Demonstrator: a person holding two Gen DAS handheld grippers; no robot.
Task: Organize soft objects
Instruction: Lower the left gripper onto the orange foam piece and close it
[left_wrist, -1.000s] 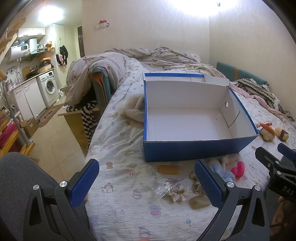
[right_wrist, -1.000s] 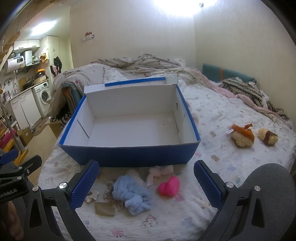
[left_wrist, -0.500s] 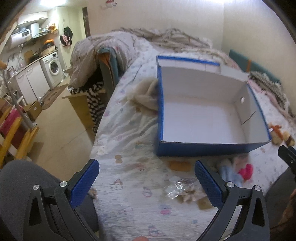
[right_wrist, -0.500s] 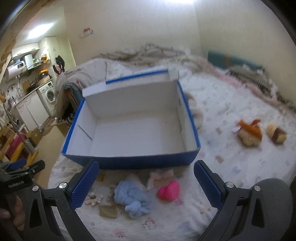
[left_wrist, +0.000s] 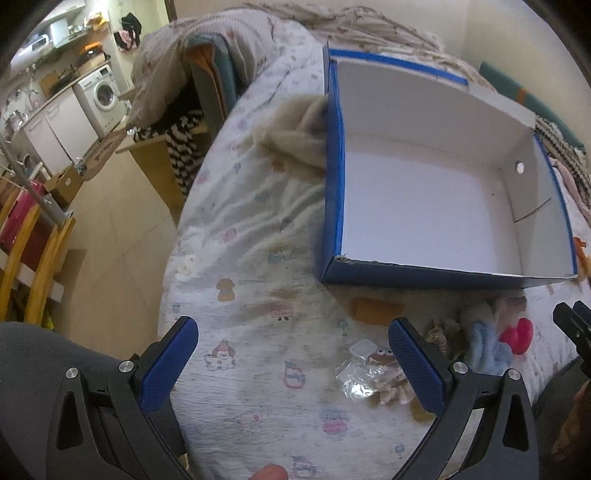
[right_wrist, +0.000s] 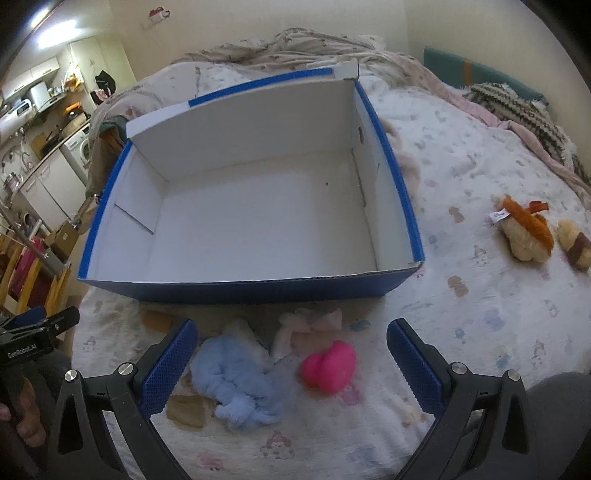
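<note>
An empty blue box with a white inside (left_wrist: 424, 206) (right_wrist: 258, 214) sits on the bed. In front of it lie a light blue fluffy cloth (right_wrist: 236, 380) (left_wrist: 487, 347), a pink heart-shaped soft toy (right_wrist: 328, 365) (left_wrist: 517, 334), a pale pink cloth (right_wrist: 306, 325), a beige scrunchie (left_wrist: 391, 391) and a clear plastic bag (left_wrist: 354, 376). My right gripper (right_wrist: 288, 365) is open and empty, just above the blue cloth and the heart. My left gripper (left_wrist: 291, 369) is open and empty over bare sheet, left of the bag.
Two plush toys (right_wrist: 524, 232) (right_wrist: 574, 247) lie on the sheet right of the box. A beige fluffy cloth (left_wrist: 295, 136) lies against the box's left wall. An orange-brown patch (left_wrist: 373, 312) lies by the box front. The bed's left edge (left_wrist: 173, 258) drops to the floor.
Both grippers have risen and tilted down, so the box inside and the items before it show more from above. Both stayed open; nothing on the bed moved.
</note>
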